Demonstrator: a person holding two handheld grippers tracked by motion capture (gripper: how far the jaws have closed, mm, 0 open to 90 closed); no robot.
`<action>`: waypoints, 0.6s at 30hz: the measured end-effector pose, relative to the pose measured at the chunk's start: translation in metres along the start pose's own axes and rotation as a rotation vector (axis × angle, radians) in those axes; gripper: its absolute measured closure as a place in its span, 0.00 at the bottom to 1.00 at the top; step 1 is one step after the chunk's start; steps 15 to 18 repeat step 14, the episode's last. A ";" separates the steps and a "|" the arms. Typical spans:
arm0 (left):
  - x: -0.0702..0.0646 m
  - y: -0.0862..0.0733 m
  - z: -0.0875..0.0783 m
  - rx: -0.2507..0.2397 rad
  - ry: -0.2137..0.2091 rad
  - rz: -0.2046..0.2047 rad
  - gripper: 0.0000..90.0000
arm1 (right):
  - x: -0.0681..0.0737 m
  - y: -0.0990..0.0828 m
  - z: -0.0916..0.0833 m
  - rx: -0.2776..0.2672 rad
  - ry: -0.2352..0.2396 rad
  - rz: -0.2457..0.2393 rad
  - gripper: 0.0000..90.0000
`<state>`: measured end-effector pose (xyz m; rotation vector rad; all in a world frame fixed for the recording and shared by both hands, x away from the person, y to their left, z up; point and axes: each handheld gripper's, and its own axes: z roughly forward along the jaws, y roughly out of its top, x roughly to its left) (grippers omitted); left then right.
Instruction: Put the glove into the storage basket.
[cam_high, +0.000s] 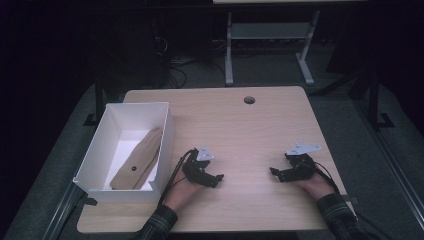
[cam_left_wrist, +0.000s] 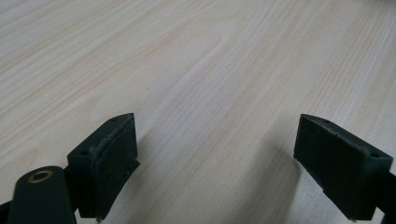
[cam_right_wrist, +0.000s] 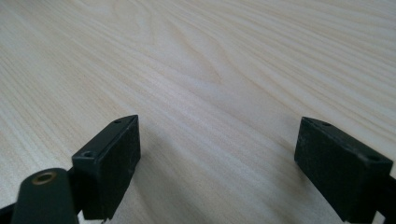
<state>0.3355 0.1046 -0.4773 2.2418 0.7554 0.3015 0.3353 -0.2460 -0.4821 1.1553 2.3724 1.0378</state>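
Note:
My left gripper (cam_high: 216, 178) rests low on the wooden table (cam_high: 240, 130) just right of a white box (cam_high: 102, 152), pointing toward the table's middle. In the left gripper view my left gripper (cam_left_wrist: 217, 140) stands open, with bare wood between its black pads (cam_left_wrist: 114, 158). My right gripper (cam_high: 275, 172) lies at the right side of the table, pointing left toward the other one. Seen in the right gripper view, the right gripper (cam_right_wrist: 219, 140) is open too, and nothing is between its pads (cam_right_wrist: 116, 161). A long tan cloth-like piece (cam_high: 140, 159) lies inside the white box.
A round cable hole (cam_high: 249, 100) sits near the table's far edge. The white box stands at the left front corner, partly overhanging the left edge. Beyond the table are a white desk frame (cam_high: 270, 35) and dark floor with cables.

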 end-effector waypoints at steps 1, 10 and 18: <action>0.000 -0.001 0.000 -0.008 0.005 0.007 0.14 | 0.000 0.000 0.000 -0.001 0.000 0.000 0.15; -0.001 -0.001 0.000 -0.005 -0.017 0.036 0.14 | 0.001 0.000 0.000 0.000 -0.003 0.005 0.16; -0.001 -0.001 0.000 -0.005 -0.017 0.036 0.14 | 0.001 -0.001 -0.001 0.000 -0.003 0.004 0.15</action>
